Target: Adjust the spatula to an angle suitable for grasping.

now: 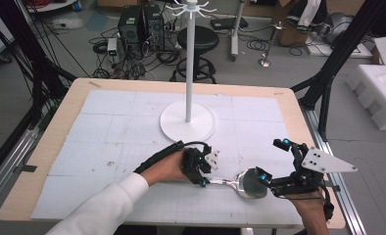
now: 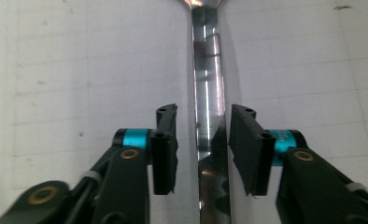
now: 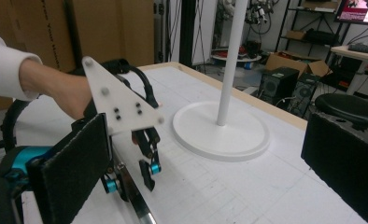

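Ladle [image 1: 247,183] of shiny metal lies flat on the table [image 1: 83,98], in front of the white stand [image 1: 187,121], well apart from its round base. The left gripper [image 1: 204,172] has its jaws around the handle, a narrow gap on each side, pads not pressing. The right gripper [image 1: 261,177] sits by the bowl, jaws wide apart; contact there is probably none, but the view is unclear.

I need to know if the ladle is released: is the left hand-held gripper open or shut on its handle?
Open. The left hand-held gripper straddles the ladle handle, with a gap showing between each pad and the metal.
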The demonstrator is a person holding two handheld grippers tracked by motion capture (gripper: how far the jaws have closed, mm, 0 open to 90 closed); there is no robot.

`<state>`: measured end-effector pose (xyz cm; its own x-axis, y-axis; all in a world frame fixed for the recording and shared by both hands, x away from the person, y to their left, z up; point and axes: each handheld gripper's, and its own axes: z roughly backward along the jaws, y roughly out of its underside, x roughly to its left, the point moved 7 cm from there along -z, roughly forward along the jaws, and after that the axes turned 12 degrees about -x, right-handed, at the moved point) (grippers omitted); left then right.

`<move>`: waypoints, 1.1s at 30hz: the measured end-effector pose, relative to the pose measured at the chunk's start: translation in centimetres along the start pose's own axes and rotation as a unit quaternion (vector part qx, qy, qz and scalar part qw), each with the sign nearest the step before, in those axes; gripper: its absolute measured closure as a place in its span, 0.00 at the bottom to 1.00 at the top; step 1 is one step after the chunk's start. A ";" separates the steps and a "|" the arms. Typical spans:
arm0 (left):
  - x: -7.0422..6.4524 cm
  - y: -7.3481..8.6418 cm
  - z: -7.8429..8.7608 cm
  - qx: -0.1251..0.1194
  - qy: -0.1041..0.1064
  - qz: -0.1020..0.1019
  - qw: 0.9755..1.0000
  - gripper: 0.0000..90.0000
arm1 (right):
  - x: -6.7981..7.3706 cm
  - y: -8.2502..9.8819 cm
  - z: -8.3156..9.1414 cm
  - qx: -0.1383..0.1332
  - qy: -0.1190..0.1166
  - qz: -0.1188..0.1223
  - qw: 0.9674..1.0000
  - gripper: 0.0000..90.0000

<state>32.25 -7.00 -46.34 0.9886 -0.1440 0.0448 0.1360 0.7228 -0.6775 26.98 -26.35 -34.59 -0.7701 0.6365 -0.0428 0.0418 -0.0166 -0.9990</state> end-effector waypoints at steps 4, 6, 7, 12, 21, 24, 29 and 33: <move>-0.2 -0.7 1.6 -0.036 -0.006 0.019 0.999 0.55 | -0.1 0.1 0.0 0.001 0.000 -0.001 1.000 0.01; -0.1 -1.0 2.9 -0.057 -0.011 0.031 0.998 0.47 | -0.1 0.1 0.0 0.002 0.000 -0.001 1.000 0.01; -0.1 -1.2 3.7 -0.067 -0.010 0.034 0.997 0.45 | -0.1 0.1 0.0 0.003 0.001 -0.001 1.000 0.01; 0.4 -1.5 7.9 -0.127 -0.064 0.031 0.989 0.23 | -0.2 0.0 -0.1 0.002 0.002 0.001 1.000 0.01; 0.1 0.7 14.2 -0.173 -0.148 0.047 0.973 0.02 | 0.0 0.2 -0.7 0.013 -0.001 0.004 1.000 0.01; -0.2 1.6 16.3 -0.190 -0.165 0.057 0.966 0.02 | 0.1 0.3 -1.0 0.020 -0.008 0.008 1.000 0.01; -1.2 3.9 19.8 -0.231 -0.198 0.087 0.949 0.02 | 0.3 0.6 -1.4 0.031 -0.013 0.008 0.999 0.01; -2.4 6.3 21.9 -0.257 -0.230 0.099 0.933 0.02 | 0.3 0.8 -1.9 0.039 -0.020 0.010 0.999 0.01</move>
<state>32.11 12.72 -34.64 0.9304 0.3489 0.1126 0.0160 0.2684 -0.9632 27.99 -24.68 -35.36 -0.7943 0.6043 -0.0626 0.0095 -0.0907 -0.9958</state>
